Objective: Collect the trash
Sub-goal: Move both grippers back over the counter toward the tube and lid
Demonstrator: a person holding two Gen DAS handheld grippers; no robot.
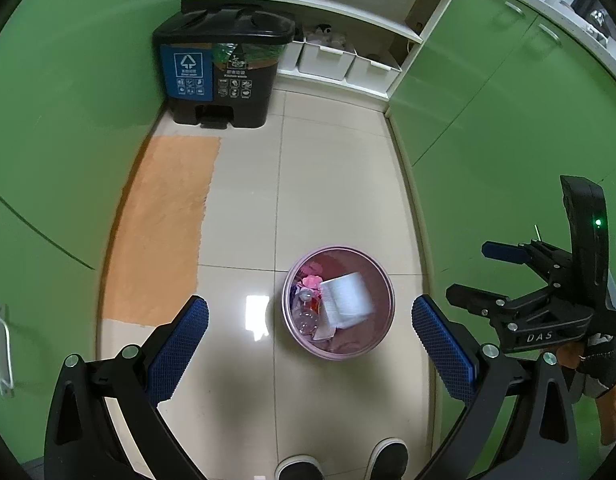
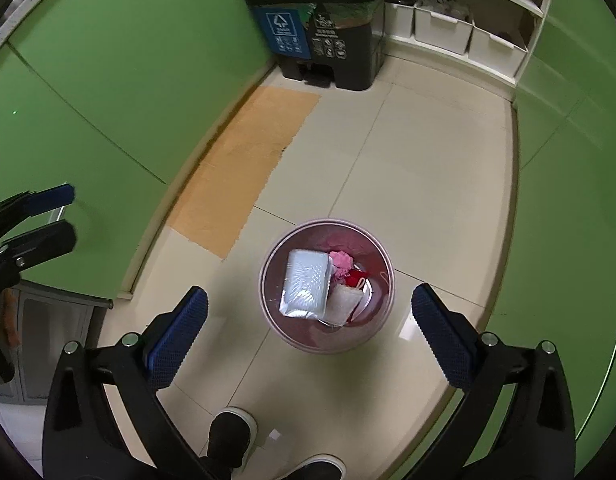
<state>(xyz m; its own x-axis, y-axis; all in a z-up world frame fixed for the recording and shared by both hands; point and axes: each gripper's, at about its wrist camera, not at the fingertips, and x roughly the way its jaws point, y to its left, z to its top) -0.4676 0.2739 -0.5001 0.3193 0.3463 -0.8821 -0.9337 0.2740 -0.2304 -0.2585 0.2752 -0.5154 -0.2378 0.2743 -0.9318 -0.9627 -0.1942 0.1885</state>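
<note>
Overhead, I hold my left gripper (image 1: 310, 322) and right gripper (image 2: 310, 320) spread wide and empty above the pink bin (image 2: 268, 280) of trash on the tiled floor (image 2: 428, 184). Best descend squarely, pinching the rim at opposite sides.

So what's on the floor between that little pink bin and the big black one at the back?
Only bare tile between the pink wastebasket and the black pedal bin; the orange mat lies off to one side. Both views show it.
</note>
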